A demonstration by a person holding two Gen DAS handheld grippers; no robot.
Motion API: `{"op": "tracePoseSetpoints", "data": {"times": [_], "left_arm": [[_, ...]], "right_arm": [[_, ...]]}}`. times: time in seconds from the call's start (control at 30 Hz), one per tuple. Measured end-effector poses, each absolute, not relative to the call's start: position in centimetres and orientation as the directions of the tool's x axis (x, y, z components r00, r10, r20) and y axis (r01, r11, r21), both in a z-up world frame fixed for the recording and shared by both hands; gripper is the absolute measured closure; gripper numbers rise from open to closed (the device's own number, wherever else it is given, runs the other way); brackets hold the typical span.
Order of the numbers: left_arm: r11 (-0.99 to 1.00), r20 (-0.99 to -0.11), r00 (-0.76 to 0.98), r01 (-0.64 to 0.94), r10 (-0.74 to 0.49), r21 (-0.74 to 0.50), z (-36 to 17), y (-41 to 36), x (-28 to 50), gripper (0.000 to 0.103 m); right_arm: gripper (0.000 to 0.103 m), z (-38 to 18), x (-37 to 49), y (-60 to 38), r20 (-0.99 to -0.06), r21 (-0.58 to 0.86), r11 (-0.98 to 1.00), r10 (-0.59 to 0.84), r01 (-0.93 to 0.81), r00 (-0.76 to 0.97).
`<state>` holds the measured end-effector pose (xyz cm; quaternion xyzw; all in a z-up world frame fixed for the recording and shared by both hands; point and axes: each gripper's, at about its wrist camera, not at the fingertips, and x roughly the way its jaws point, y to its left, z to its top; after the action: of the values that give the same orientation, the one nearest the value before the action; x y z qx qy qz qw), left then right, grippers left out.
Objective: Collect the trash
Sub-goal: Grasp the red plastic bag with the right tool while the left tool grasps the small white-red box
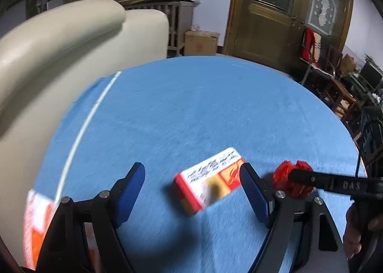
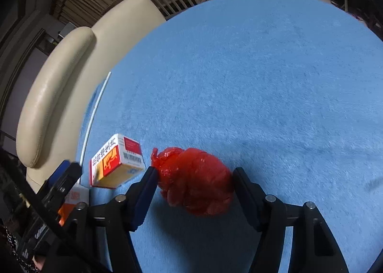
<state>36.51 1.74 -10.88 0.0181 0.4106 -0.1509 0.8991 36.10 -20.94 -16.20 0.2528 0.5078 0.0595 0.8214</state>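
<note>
1. Blue cloth covers a round table (image 2: 263, 69); a cream leather sofa (image 1: 59, 52) stands against its left edge, and a wooden door with leaded glass (image 1: 275, 9) and a cardboard carton (image 1: 199, 41) lie beyond the far edge.
2. White thin strip (image 1: 79, 134) runs along the table's left edge.
3. Red crumpled plastic bag (image 2: 196, 179) lies on the cloth toward the near edge. Right gripper (image 2: 194, 182) straddles it with its jaws apart; the bag fills the gap, its knotted end right at the left blue pad. Firm pressing by the pads cannot be told.
4. Red, white and orange carton box (image 2: 117, 162) lies just left of the bag, apart from it, barcode face toward the bag.
5. Left gripper (image 1: 191, 191) hangs over the box with its jaws wide apart, holding nothing; the box sits between the fingers, nearer the right one, blurred in the left wrist view.
6. Second orange and white package (image 1: 36, 220) lies at the near left edge, partly hidden behind the left gripper.
7. Hand (image 1: 359, 237) on the right gripper's handle shows at the right rim of the left wrist view.
</note>
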Motion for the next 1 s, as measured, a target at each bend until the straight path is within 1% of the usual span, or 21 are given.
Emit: {"op": "tracePoseSetpoints", "data": {"times": [0.17,0.23,0.27,0.3,0.47,0.57,0.6,0.63,0.67,0.77,0.9,0.97,1.0], "left_arm": [[0.927,-0.756,0.562,0.339,-0.336,-0.160,-12.8,0.7,38.1,0.022],[0.913,-0.768,0.522,0.358,-0.371,-0.198,-13.9,0.4,38.4,0.022],[0.907,-0.760,0.521,0.363,-0.388,-0.214,-14.2,0.5,38.4,0.020],[0.904,-0.755,0.521,0.365,-0.398,-0.224,-14.3,0.5,38.4,0.020],[0.891,-0.741,0.520,0.388,-0.424,-0.237,-14.5,0.7,37.7,0.020],[0.893,-0.742,0.531,0.400,-0.409,-0.206,-14.5,0.5,37.2,0.021],[0.893,-0.744,0.534,0.410,-0.402,-0.189,-14.5,0.0,36.9,0.023],[0.892,-0.747,0.532,0.415,-0.399,-0.180,-14.5,-0.1,36.7,0.028],[0.891,-0.757,0.520,0.418,-0.395,-0.178,-14.7,-0.2,36.6,0.036],[0.893,-0.773,0.503,0.415,-0.386,-0.176,-15.0,-0.3,35.9,0.037],[0.896,-0.771,0.516,0.416,-0.372,-0.154,-15.2,-0.3,35.5,0.037],[0.903,-0.776,0.523,0.406,-0.352,-0.136,-15.4,-0.5,35.6,0.037],[0.912,-0.786,0.523,0.390,-0.330,-0.123,-15.6,-0.6,35.9,0.040]], "right_arm": [[0.043,-16.4,36.0,-21.1,-0.791,0.495,0.861,0.391,0.118,0.470],[0.048,-16.6,35.7,-21.7,-0.779,0.522,0.843,0.413,0.125,0.472],[0.049,-16.7,35.6,-21.8,-0.774,0.531,0.838,0.419,0.127,0.475],[0.057,-16.6,35.4,-22.0,-0.768,0.537,0.834,0.422,0.126,0.481],[0.057,-17.1,34.1,-23.2,-0.746,0.574,0.807,0.444,0.140,0.495],[0.058,-17.2,33.4,-23.9,-0.740,0.585,0.797,0.447,0.152,0.502],[0.058,-17.2,33.0,-24.4,-0.739,0.587,0.794,0.448,0.155,0.503],[0.058,-17.2,32.7,-24.9,-0.739,0.590,0.792,0.448,0.161,0.504],[0.058,-17.0,32.6,-25.1,-0.737,0.593,0.788,0.448,0.166,0.505],[0.058,-16.7,31.1,-26.1,-0.730,0.604,0.777,0.453,0.174,0.511],[0.058,-16.5,28.9,-27.3,-0.719,0.621,0.761,0.459,0.187,0.523],[0.058,-16.6,27.9,-27.8,-0.714,0.632,0.748,0.464,0.200,0.524],[0.058,-16.7,27.4,-27.9,-0.712,0.637,0.743,0.467,0.204,0.524]]}}
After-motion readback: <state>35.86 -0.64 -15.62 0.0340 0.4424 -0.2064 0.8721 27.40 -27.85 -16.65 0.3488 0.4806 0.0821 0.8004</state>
